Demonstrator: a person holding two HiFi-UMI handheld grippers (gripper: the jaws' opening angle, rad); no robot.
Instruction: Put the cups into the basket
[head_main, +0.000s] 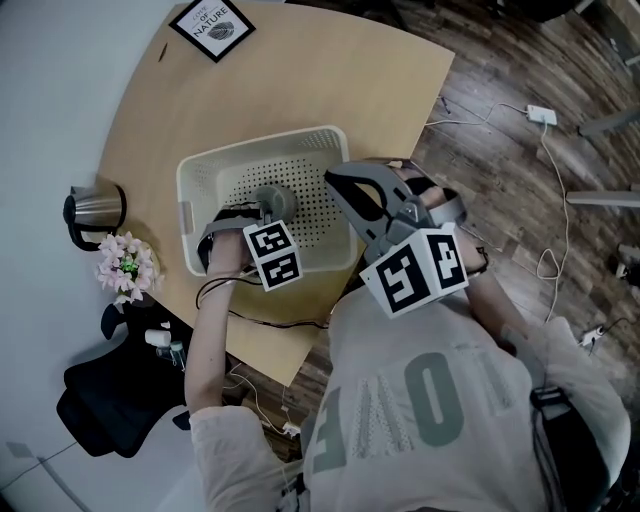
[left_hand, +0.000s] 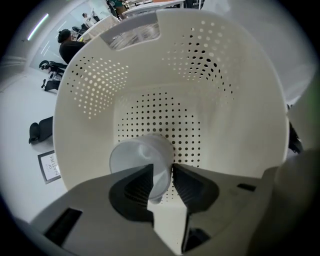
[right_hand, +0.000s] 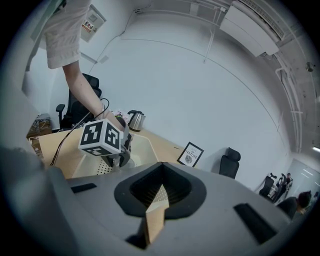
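A white perforated basket (head_main: 255, 143) stands on the wooden table (head_main: 330, 80). My left gripper (head_main: 262, 210) reaches down into it. In the left gripper view a translucent grey cup (left_hand: 142, 155) lies tilted on the basket floor (left_hand: 165, 115), between the jaws of the left gripper (left_hand: 161, 172). The jaws stand wide and the pads do not seem to press on it. From the head view the cup (head_main: 280, 197) shows just beyond that gripper. My right gripper (head_main: 335, 180) hovers over the basket's right rim, its fingers together and empty. In its own view the right gripper (right_hand: 161, 182) is shut, looking at the basket (right_hand: 142, 150).
A steel kettle (head_main: 95, 208) and pink flowers (head_main: 127, 263) sit at the table's left edge. A framed sign (head_main: 211, 25) lies at the far corner. A black office chair (head_main: 110, 395) stands below the table edge. Cables (head_main: 545, 150) trail over the wooden floor on the right.
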